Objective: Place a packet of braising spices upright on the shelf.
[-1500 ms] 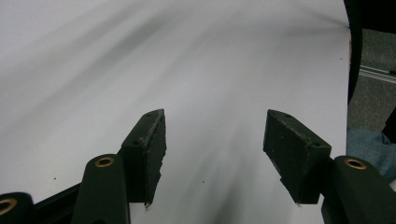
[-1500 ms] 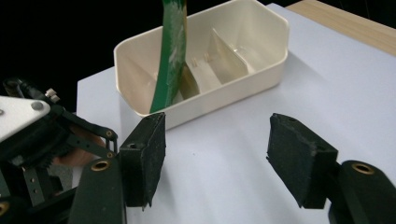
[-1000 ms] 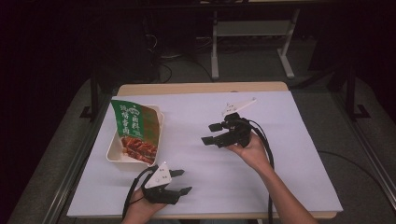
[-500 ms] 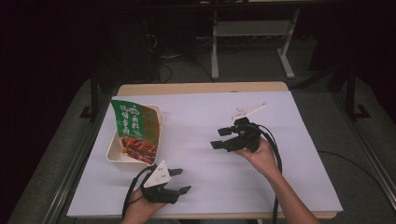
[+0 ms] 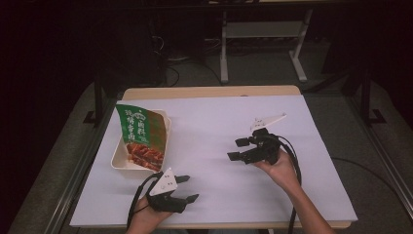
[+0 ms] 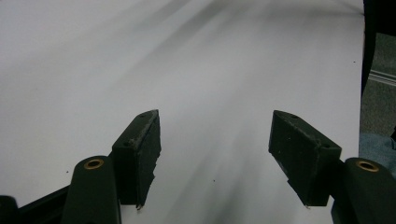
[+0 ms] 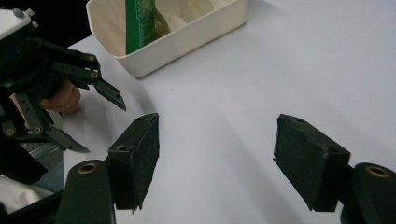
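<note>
Darkness swallows most of the room beyond the bench (image 5: 311, 112); only a pale metal frame (image 5: 263, 34) and some floor cables (image 5: 180, 58) can be made out there, and their details stay unclear.

Landmark: one cream tray (image 5: 119, 158), near the bench's left edge. One green food packet (image 5: 141, 136) stands tilted in it, hiding most of the tray's interior; its print is too small to read. In the right gripper view the tray (image 7: 187, 39) is cut off at the top edge, with just a strip of the packet (image 7: 140, 23) showing.

Covering: one white sheet (image 5: 214, 122) over the bench top, with bare wood visible along the far edge.

Grippers, two. Left gripper (image 5: 187, 189): just below the tray toward the person, held low over the sheet, the hand (image 5: 146, 219) partly cut off by the lower border. Fingers spread wide with bare sheet between them, as its own view (image 6: 215, 158) confirms; they hold nothing. Right gripper (image 5: 239, 148): well to the right of the tray, pointing back toward it, held by the right hand (image 5: 282, 168), cable (image 5: 294, 165) trailing along the forearm. Fingers (image 7: 135, 154) likewise wide apart and empty. That view also catches the left gripper (image 7: 100, 119) beside the tray, partly cut by the frame edge.

Nothing lies between either gripper and the tray.
</note>
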A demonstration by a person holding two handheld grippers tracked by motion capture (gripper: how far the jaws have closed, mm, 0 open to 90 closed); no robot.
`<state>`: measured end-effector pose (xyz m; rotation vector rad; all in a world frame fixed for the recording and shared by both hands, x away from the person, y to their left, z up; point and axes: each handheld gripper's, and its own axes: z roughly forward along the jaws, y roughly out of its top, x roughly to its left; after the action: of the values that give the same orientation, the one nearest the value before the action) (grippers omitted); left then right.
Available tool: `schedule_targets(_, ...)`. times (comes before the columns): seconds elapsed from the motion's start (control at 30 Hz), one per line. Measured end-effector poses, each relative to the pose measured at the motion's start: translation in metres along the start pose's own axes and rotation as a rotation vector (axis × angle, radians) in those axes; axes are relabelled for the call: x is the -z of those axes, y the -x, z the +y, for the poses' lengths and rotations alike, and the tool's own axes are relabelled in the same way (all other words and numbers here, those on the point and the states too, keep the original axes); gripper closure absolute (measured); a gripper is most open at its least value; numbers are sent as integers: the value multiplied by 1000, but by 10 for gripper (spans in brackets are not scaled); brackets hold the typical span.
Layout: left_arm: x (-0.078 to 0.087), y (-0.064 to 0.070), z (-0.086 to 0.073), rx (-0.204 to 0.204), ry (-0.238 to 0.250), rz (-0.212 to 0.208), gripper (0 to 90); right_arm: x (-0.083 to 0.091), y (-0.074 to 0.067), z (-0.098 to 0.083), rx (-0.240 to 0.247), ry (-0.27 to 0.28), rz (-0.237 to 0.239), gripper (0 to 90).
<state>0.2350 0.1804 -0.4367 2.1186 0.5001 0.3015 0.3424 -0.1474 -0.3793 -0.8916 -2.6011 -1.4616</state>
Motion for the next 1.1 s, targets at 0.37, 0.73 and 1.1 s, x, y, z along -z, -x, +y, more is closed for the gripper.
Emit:
schedule_targets(0.37, -1, 0, 0, 5, -3, 1, 327, 10, -2, -21, -13, -36, -29, 294)
schedule_targets(0.73, -1, 1, -1, 7, -6, 2, 323, 17, 4, -53, -63, -26, -46, 300)
schedule_targets(1.1, 0, 1, -1, 6, -10, 6, 321, 26, 3, -78, -95, -17, -77, 300)
